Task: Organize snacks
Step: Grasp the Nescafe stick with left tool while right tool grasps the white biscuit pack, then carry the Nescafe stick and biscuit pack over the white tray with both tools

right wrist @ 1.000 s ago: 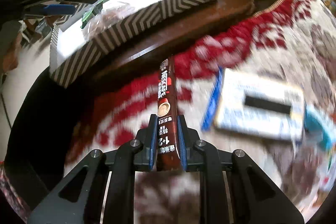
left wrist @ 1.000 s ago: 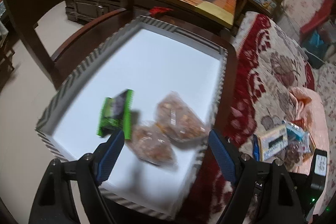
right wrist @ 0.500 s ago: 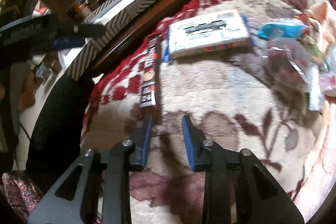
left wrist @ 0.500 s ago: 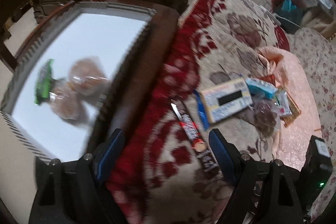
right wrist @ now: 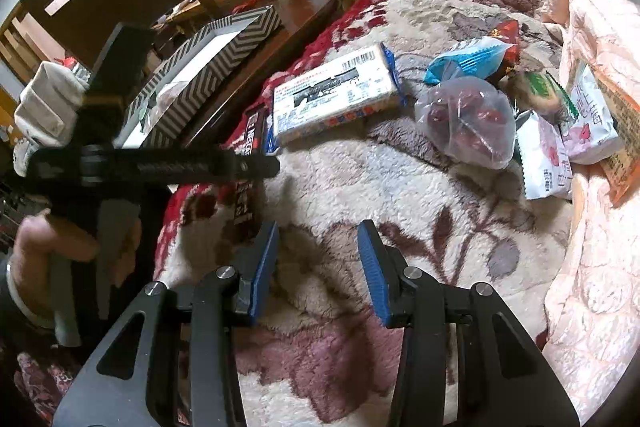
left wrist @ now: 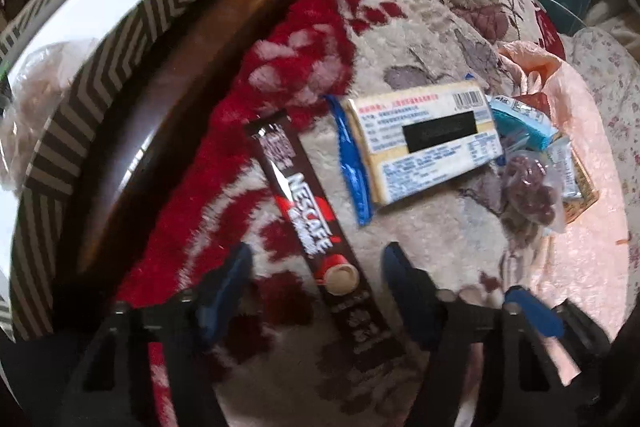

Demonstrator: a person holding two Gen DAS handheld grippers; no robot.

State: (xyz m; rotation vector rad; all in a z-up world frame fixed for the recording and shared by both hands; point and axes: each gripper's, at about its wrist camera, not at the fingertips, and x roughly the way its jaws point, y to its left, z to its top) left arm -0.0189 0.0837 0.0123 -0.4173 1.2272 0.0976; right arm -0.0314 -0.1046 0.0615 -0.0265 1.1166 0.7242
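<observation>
The long, dark brown coffee stick sachet [left wrist: 312, 223] lies flat on the red-and-cream floral blanket [left wrist: 420, 39], its long axis running lengthwise between the closing, half-open left tongs [left wrist: 316, 267], which are the nearer, while the opening, empty right tongs [right wrist: 318, 259] hover just beside it.

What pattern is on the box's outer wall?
Grey-and-white chevron stripes on the box; clearest in the left wrist view.

Left gripper [left wrist: 316, 275]: pointing steeply down, jaws just closing, pads not pressing anything.
Right gripper [right wrist: 318, 259]: jaws just opening, nothing between fingers.
Left hand [right wrist: 60, 247]: gripping the handle.
</observation>
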